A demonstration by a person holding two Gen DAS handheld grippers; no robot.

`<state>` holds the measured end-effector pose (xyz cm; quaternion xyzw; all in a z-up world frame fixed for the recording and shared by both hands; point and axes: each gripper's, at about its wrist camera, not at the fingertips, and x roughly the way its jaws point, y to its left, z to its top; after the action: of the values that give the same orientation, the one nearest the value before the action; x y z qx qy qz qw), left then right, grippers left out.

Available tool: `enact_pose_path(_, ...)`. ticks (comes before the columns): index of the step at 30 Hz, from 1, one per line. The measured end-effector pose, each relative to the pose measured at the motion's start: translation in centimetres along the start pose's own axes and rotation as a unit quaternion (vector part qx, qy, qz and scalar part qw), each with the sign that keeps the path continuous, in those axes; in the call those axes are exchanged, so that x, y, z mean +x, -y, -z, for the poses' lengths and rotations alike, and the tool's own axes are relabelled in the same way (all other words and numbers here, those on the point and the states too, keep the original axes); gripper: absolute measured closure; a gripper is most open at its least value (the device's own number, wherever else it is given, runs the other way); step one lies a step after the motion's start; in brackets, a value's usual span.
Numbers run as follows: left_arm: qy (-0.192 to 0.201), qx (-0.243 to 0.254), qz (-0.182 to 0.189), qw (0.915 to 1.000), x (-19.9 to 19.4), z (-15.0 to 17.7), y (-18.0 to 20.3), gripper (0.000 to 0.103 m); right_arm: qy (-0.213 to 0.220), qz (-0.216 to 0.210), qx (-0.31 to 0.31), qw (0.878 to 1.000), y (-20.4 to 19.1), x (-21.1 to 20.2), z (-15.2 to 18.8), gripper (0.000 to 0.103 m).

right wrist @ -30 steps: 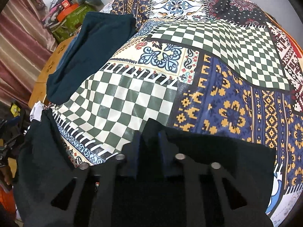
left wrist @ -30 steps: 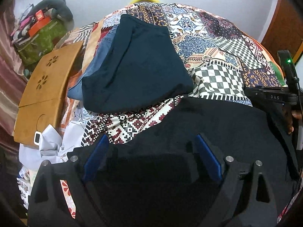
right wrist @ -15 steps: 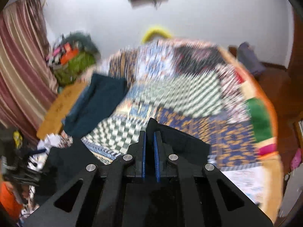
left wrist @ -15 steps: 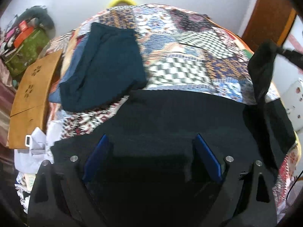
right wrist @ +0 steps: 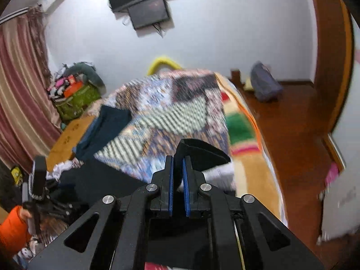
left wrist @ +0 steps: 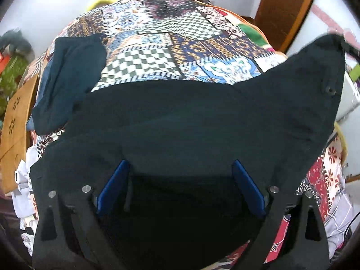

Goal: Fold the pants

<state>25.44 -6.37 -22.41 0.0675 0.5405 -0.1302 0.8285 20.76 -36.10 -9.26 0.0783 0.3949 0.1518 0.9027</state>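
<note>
Black fabric pants point(left wrist: 180, 121) drape across a patchwork-quilted bed point(left wrist: 171, 42); the right claw point(right wrist: 177, 175) pinches one corner aloft at 2 o'clock, the left claw point(left wrist: 180, 180) gapes wide, empty. No legible writing.

Even indoor light, no glare; heavy fisheye warp w/ dark corners, bedspread point(right wrist: 171, 117) motion-blurred in right wrist view

White wall point(right wrist: 202, 45) ahead carries a mounted screen point(right wrist: 144, 2); striped curtain point(right wrist: 20, 85) left, wooden floor point(right wrist: 292, 130) (reddish) right.
</note>
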Motion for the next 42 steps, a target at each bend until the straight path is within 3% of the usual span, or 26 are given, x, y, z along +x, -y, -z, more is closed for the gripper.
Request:
enact_pose_path(10, 0.014, 0.001, -0.003, 0.9999, 0.0, 0.6, 1.8, 0.005, -0.093, 0.040, 0.074, 0.992, 4.7, 0.7, 9.9, 0.097)
enact_pose_path(15, 0.026, -0.001, 0.003, 0.9997, -0.6, 1.0, 1.7, 0.005, -0.113, 0.086, 0.086, 0.986, 5.0, 0.4, 12.0, 0.096)
enact_pose_path(19, 0.045, -0.022, 0.012, 0.9987, -2.0, 1.0, 0.4, 0.005, -0.097, 0.090, 0.084, 0.988, 4.2, -1.0, 11.0, 0.093)
enact_pose_path(22, 0.074, -0.050, 0.008, 0.9960, -3.9, 1.0, -2.0, 0.005, -0.073, 0.090, 0.048, 0.992, 2.0, -1.5, 9.3, 0.081)
enact_pose_path(27, 0.114, -0.101, -0.015, 0.9881, -7.0, 1.6, -7.5, 0.005, -0.032, 0.052, -0.019, 0.998, -3.5, -0.8, 6.0, 0.065)
enact_pose_path(30, 0.130, -0.140, -0.044, 0.9807, -8.7, 2.6, -12.1, 0.005, -0.019, 0.009, -0.054, 0.998, -7.4, 1.0, 4.1, 0.062)
enact_pose_path(35, 0.123, -0.209, -0.084, 0.9666, -9.8, 4.9, -19.9, 0.005, -0.031, -0.062, -0.092, 0.993, -13.0, 5.7, 1.6, 0.062)
enact_pose_path(42, 0.088, -0.300, -0.079, 0.9466, -8.0, 8.5, -28.8, 0.005, -0.072, -0.117, -0.146, 0.980, -19.9, 12.9, -0.3, 0.062)
